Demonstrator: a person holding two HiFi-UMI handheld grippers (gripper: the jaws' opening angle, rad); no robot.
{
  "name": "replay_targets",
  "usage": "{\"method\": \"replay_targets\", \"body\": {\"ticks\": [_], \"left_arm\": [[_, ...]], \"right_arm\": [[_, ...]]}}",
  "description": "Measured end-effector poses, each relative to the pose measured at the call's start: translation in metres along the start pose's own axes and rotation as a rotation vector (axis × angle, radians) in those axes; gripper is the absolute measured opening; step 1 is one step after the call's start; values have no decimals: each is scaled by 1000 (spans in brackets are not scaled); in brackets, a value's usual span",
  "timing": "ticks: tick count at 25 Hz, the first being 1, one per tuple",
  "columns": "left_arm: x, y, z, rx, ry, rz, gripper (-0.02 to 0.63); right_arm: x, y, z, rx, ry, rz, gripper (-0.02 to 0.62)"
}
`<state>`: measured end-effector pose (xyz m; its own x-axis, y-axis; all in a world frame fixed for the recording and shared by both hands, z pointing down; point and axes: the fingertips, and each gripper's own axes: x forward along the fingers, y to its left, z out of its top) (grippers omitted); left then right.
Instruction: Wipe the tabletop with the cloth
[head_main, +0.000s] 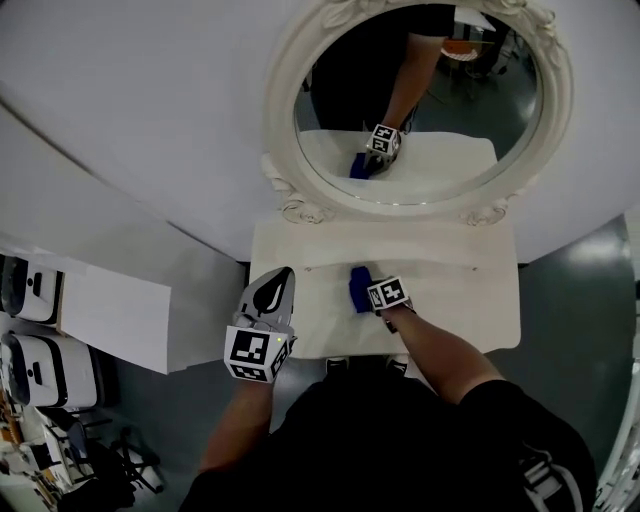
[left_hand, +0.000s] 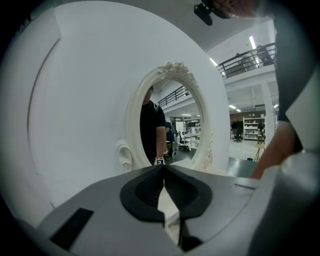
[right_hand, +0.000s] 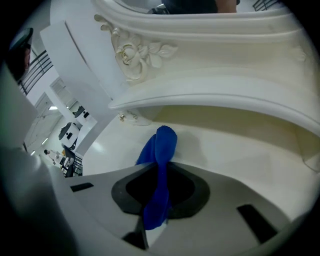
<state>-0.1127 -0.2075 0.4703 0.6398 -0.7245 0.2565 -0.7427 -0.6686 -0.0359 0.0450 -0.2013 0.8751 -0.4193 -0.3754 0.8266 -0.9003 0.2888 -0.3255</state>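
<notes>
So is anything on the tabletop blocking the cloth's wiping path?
Nothing visible does. The right tool grips the cloth over the tabletop, which looks bare all round it. Only the mirror frame borders the back edge, and the left tool, shut and empty, hangs at the tabletop's left edge.

The right tool (head_main: 371, 294) holds a blue cloth (head_main: 358, 288) on the white desk (head_main: 470, 300), below an ornate oval mirror (head_main: 450, 150) reflecting both; the left tool (head_main: 277, 282) hovers at the desk's left edge
</notes>
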Motion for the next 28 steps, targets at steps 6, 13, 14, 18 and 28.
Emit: {"method": "replay_targets", "body": {"ticks": [6,13,14,18,28], "left_arm": [[31,-48,11,15,-12,-64,11],[60,-89,16,12,-2,-122,11],[65,-96,16,13,1,-132,11],[84,-124,17,22,10,-167,11],[128,-184,18,36,34,-238,11]], "right_arm": [[-43,-70,-31,67,-16,-80,38],[-94,-148,-71,150,-26,-170,38],[-101,-158,-77,171,-32,-179,38],[-128,-198,-95,228,-54,-217,38],[-194,-295,-146,330,-77,-320,39]]}}
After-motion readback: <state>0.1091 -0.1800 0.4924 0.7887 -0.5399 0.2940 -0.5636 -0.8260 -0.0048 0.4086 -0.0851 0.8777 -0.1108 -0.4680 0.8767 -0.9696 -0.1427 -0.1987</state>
